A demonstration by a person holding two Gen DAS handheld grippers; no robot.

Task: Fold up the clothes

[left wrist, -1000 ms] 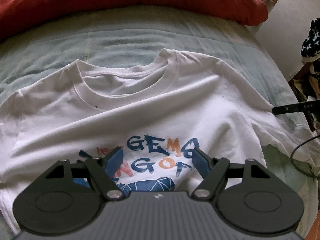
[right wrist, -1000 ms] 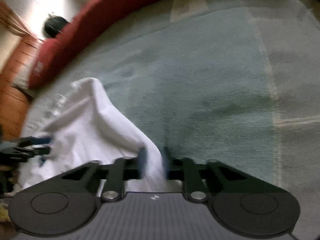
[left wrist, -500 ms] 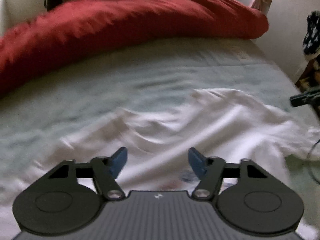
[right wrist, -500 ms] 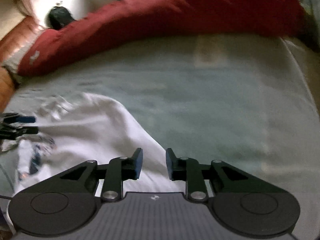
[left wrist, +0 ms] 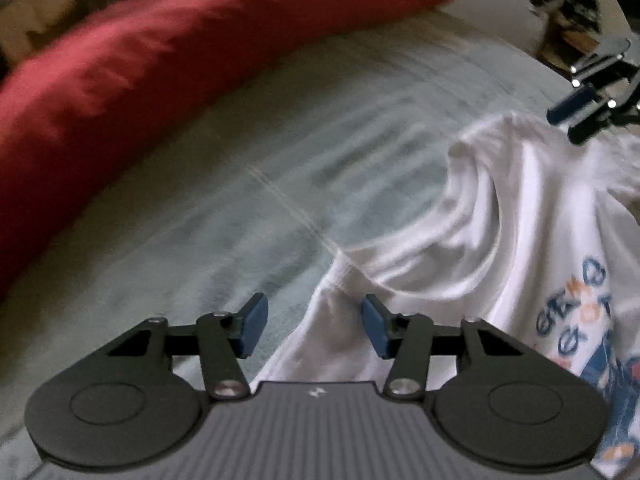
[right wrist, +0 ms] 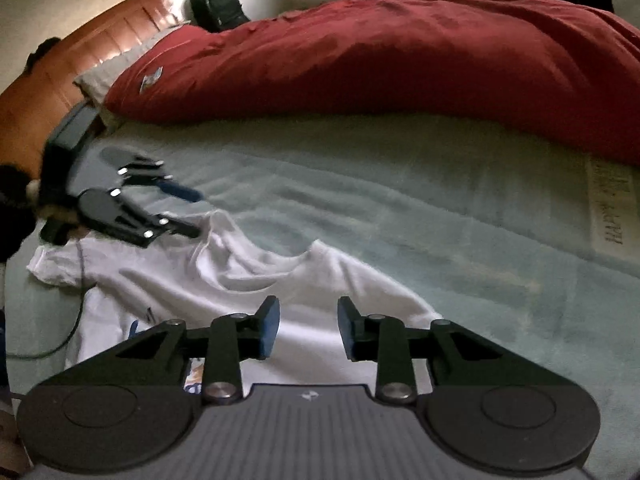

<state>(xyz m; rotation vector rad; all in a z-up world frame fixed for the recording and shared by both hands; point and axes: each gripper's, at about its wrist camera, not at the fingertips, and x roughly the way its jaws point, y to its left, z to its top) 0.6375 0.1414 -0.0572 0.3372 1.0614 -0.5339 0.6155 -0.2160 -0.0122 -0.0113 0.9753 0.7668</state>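
- Lying rumpled on pale green sheet (right wrist: 460,216): white t-shirt (right wrist: 248,280) (print partly hidden)
- left gripper (left wrist: 314,326) closing, nothing pinched, over sleeve edge
- right gripper (right wrist: 307,328) opening, empty, above shirt
- red duvet (right wrist: 400,60) behind, black cable (right wrist: 76,320) beside shirt

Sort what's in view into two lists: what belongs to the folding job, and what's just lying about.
For the job:
white printed T-shirt
left gripper, closing, nothing pinched
right gripper, opening, nothing pinched

Lying about:
red duvet
black backpack
grey pillow
black cable
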